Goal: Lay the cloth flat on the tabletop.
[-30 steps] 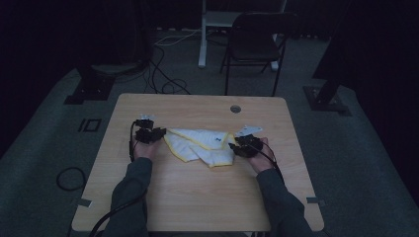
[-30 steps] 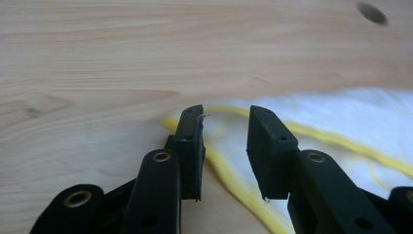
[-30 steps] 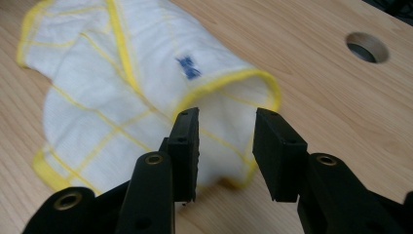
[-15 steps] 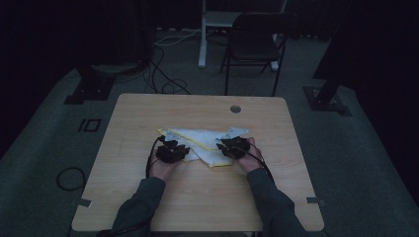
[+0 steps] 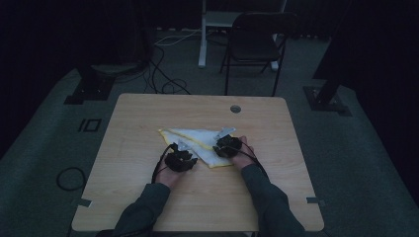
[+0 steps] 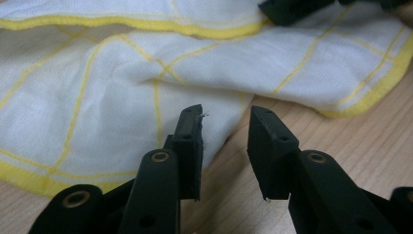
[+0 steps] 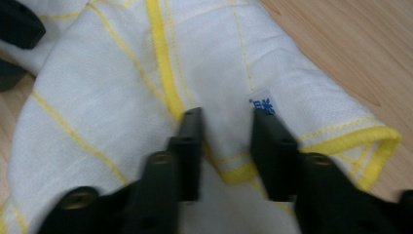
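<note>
A white cloth with yellow hems and grid lines (image 5: pixel 200 140) lies folded in the middle of the wooden table (image 5: pixel 148 113). My left gripper (image 5: pixel 187 151) is at the cloth's near left edge. In the left gripper view its jaws (image 6: pixel 225 141) stand open just above the wood, with the cloth (image 6: pixel 122 83) under the left jaw. My right gripper (image 5: pixel 218 144) rests over the cloth's right end. Its jaws (image 7: pixel 225 146) are open, straddling the cloth (image 7: pixel 122 97) near a yellow hem and a small blue-printed label (image 7: pixel 260 105).
A round cable hole (image 5: pixel 235 108) sits near the table's far edge. Beyond the table stand a dark folding chair (image 5: pixel 259 42) and a white stand, with cables (image 5: pixel 165 81) on the floor. Bare wood surrounds the cloth.
Both hands have moved from the cloth's outer ends toward the middle and nearer the person. The cloth is now folded narrower, and both grippers stand open on it.
</note>
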